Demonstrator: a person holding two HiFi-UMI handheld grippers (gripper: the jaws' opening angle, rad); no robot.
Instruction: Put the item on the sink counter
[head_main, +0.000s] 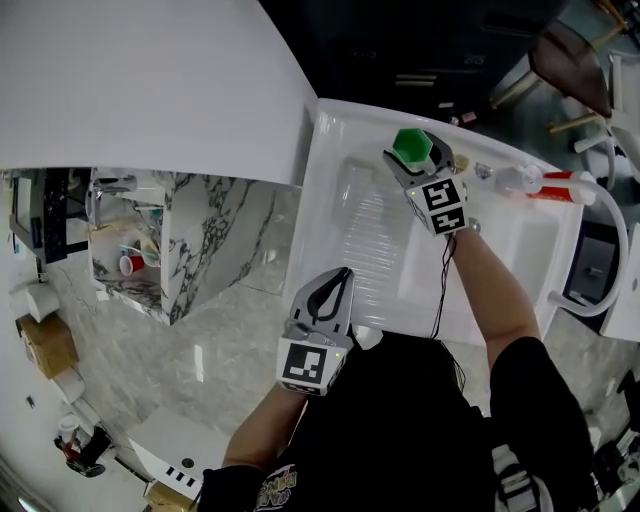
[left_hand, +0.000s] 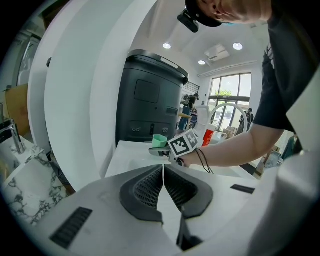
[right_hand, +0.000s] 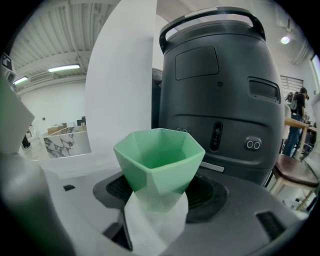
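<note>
The worry from where I stand is the release: the green cup (right_hand: 159, 162) tapers toward its base and has slick facets, so if the right gripper (head_main: 408, 160) lets go while it's tilted or off the surface, it could topple into the basin (head_main: 375, 250). Its jaws stand wide, clamped on the cup's lower half, rim upward, mouth clear above them. It hangs over the far end of the sink counter (head_main: 335, 140); whether it touches, I can't tell. The left gripper (left_hand: 163, 172) is closed and empty, near the person's body.
</note>
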